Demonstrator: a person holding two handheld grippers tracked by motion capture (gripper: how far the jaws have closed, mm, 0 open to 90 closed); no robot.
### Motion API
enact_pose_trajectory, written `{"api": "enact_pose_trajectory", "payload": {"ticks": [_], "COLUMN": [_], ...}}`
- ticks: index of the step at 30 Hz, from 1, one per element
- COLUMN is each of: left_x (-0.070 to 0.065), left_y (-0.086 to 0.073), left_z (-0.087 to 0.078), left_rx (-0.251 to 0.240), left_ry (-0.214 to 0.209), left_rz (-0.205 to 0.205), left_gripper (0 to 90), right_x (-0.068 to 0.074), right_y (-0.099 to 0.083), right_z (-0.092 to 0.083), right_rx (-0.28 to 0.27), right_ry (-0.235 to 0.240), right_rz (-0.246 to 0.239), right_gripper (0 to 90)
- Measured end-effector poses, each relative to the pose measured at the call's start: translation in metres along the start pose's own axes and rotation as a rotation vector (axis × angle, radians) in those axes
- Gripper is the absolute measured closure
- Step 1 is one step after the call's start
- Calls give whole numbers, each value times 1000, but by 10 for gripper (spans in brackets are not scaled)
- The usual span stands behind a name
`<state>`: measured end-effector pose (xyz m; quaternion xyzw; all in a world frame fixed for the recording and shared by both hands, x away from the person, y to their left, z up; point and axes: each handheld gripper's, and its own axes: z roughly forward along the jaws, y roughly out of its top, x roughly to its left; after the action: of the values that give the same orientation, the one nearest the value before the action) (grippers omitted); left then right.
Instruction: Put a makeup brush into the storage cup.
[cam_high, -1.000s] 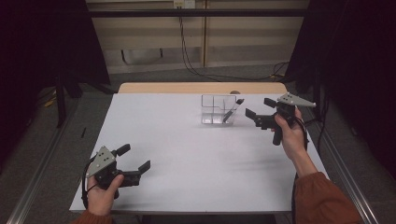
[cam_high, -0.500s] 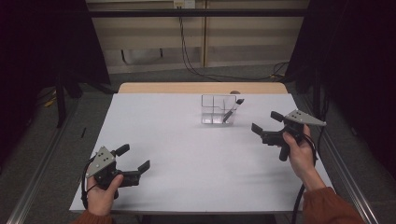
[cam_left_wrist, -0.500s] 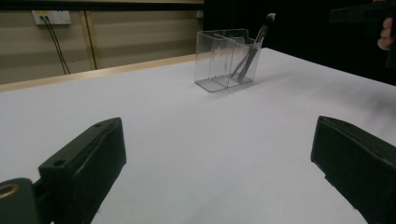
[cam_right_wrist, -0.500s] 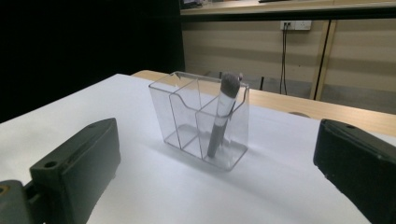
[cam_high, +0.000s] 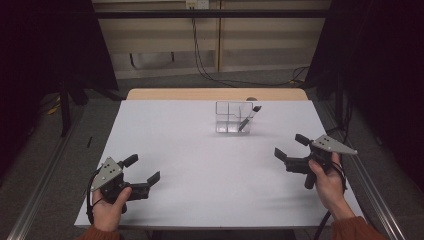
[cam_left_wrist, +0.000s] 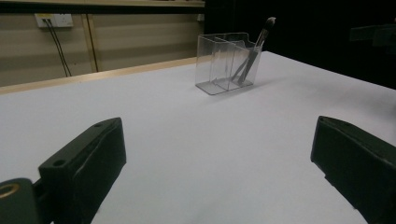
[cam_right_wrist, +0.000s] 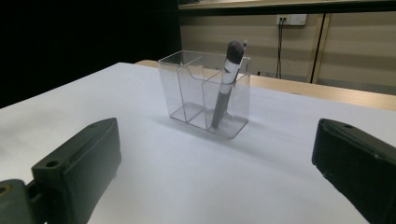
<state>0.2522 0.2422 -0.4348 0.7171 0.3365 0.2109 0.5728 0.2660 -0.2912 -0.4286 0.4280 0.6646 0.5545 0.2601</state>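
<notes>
— Where do we have our left claw (cam_high: 145, 169)?

— Low at the near left of the worktop (cam_high: 200, 165), gripped in our left hand (cam_high: 107, 207), jaws spread wide with nothing between them. The grey plate on top tilts toward the left edge.

— And our right claw (cam_high: 288, 146)?

— Out at the right edge, held in our right hand (cam_high: 327, 182), jaws also wide apart and empty, pointing left across the worktop. Our forearm comes in from the bottom right corner, sleeve at the wrist.
</notes>
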Motion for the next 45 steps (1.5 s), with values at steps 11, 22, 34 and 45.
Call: {"api": "enact_pose_trajectory", "payload": {"ticks": [11,22,34,45], "left_x": [-1,-5,-7,-11], "left_y": [-1,-3,-4,-5], "left_z": [-3,-8,-12,-12], "left_rx": [4,5,3,12], "left_ry": [7,24,27,10], "left_rz": [1,-4,-12,1], "left_gripper": [33,34,33,33], "right_x": [5,7,9,15], "right_y": [-19,-30,-37,-44], "right_z": [-21,-38,-51,-63], "right_rx": [-8,-9,3,18], "right_ry": [-5,-7,-43,-34], "right_rz": [13,15,-2,-17], "right_gripper": [3,0,0,0]}}
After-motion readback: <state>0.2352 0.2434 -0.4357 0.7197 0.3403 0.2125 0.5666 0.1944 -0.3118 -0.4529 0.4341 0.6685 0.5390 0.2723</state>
